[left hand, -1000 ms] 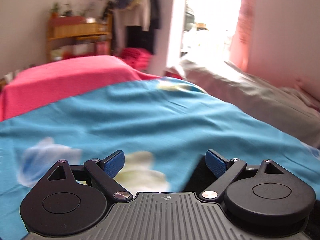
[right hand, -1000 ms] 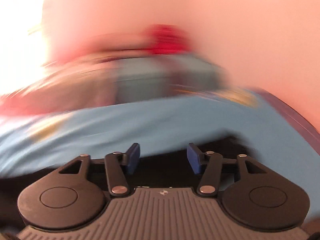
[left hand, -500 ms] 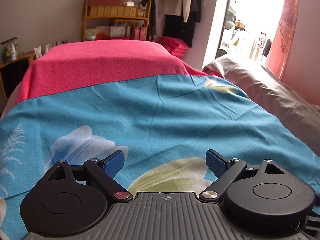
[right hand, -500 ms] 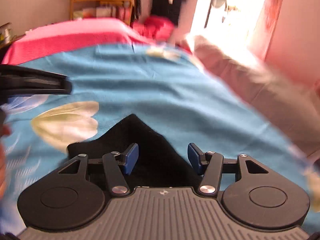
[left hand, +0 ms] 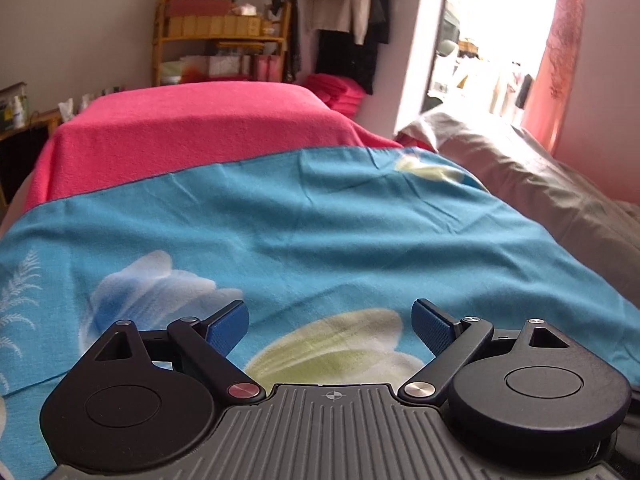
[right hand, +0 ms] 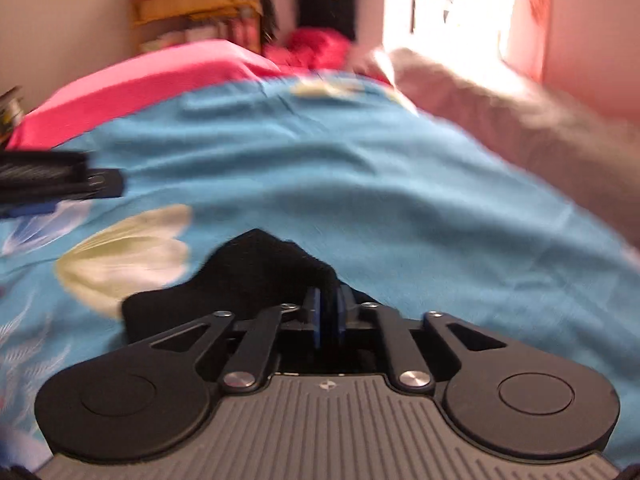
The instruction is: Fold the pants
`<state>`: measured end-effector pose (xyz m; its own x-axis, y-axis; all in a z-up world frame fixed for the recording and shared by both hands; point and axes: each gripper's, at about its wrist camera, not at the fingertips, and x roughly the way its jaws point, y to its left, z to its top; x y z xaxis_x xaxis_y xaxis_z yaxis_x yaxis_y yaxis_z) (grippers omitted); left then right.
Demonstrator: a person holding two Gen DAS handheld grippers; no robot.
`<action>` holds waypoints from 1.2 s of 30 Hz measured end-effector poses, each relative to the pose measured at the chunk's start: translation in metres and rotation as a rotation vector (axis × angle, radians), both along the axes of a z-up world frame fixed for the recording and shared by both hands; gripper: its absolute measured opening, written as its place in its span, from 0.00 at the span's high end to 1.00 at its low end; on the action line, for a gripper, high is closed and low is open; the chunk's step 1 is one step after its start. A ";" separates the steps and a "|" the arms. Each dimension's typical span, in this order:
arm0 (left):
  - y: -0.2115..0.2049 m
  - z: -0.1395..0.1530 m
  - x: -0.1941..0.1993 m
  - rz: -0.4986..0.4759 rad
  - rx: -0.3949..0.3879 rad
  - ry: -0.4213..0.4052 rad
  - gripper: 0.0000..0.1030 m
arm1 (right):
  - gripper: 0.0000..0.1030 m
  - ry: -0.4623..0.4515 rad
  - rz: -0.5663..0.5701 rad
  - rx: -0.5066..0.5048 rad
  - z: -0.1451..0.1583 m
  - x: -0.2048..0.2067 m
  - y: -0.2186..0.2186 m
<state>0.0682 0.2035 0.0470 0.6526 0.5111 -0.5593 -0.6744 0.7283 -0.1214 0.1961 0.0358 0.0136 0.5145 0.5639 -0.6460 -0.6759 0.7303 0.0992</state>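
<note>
Pinching black fabric pants (right hand: 256, 280) at lower centre, right gripper (right hand: 329, 316) is closing on them | left gripper (left hand: 330, 326) is hovering wide, empty, over blue floral bedsheet (left hand: 320, 232) | folding seemingly barely starting, most remaining.

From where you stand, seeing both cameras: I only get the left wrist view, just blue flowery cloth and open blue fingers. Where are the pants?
Observer: The black pants lie on the blue floral sheet, directly ahead of the right gripper.
Operator: Is that one open too?
Observer: No, its blue pads are closed together on an edge of the black fabric.
Operator: Can it see my gripper?
Observer: Yes, the left gripper shows at its far left, above the sheet, apart from the pants.
</note>
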 end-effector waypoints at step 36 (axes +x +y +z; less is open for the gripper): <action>-0.132 -0.057 0.087 -0.783 -0.057 0.168 0.00 | 0.30 0.425 0.010 0.480 -0.021 -0.092 -0.205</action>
<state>0.1549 0.0714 -0.0099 0.7144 -0.0924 -0.6936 0.0168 0.9932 -0.1149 0.1045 -0.1692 -0.0074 0.2622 0.8448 -0.4665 -0.5123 0.5315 0.6746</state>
